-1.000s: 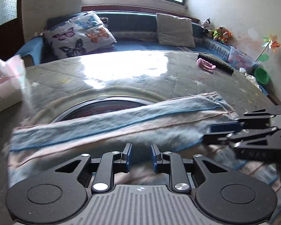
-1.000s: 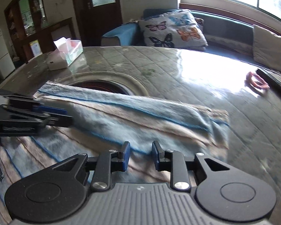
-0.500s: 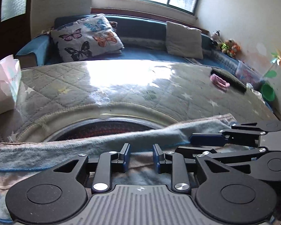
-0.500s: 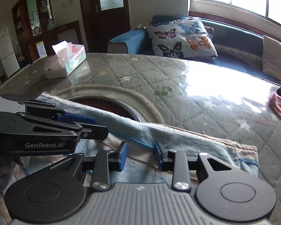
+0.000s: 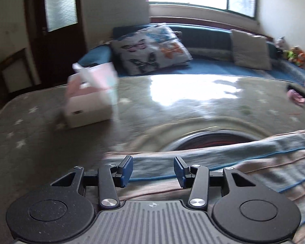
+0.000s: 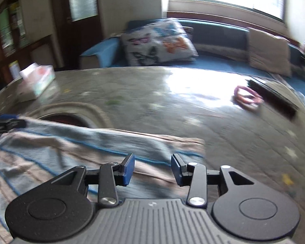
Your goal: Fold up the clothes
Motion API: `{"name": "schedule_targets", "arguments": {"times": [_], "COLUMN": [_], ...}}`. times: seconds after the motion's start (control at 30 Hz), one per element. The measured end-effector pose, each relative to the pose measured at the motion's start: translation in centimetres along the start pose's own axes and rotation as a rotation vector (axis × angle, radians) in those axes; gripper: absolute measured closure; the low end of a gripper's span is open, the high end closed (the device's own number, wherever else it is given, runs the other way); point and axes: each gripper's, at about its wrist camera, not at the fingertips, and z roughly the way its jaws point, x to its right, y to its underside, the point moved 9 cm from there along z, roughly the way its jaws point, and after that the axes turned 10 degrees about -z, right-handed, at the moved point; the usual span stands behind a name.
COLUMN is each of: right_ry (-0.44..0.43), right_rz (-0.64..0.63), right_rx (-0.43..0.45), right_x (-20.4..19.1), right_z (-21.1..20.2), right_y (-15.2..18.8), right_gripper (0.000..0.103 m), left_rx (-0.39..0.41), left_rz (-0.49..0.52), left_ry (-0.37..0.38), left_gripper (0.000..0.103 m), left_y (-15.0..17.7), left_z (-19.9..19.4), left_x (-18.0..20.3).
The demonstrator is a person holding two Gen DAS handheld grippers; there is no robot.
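Both your left claw (image 5: 153,169) and right claw (image 6: 152,169) gape empty over the striped towel (image 6: 75,148) lying beside the surface's round opening (image 6: 69,120); a shallow pinch could drag its loose fold askew.

My left gripper (image 5: 153,169) is matt black plastic with blue pads (image 5: 126,169) and bright metal pivot screws; my right gripper (image 6: 152,168) is built the same, its grey base ribbed. Under both lies the striped towel (image 6: 75,142), soft nappy terry cloth in pale blue and pink, rumpled. The tabletop (image 5: 193,93) carries a quilted fabric beneath a clear glossy sheet that mirrors the window. The tissue box (image 5: 89,105) looks like smooth cardboard. The butterfly cushion (image 5: 150,48) is printed cloth, the door (image 5: 57,30) dark wood with frosted glass.
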Motion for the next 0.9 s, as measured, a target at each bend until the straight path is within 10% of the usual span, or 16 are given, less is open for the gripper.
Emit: {"name": "schedule_targets", "arguments": {"times": [0.67, 0.9], "right_ry": [0.047, 0.031], "right_rz": [0.067, 0.046], "right_rx": [-0.019, -0.013], "right_x": [3.4, 2.5], "right_z": [2.0, 2.0], "right_y": [0.8, 0.3], "right_gripper": [0.069, 0.098], "left_rx": [0.002, 0.003], "left_rz": [-0.048, -0.058], "left_ry": [-0.021, -0.003], "left_gripper": [0.06, 0.102], "left_y": [-0.1, -0.2], "left_z": [0.7, 0.8], "left_x": [-2.9, -3.2]}}
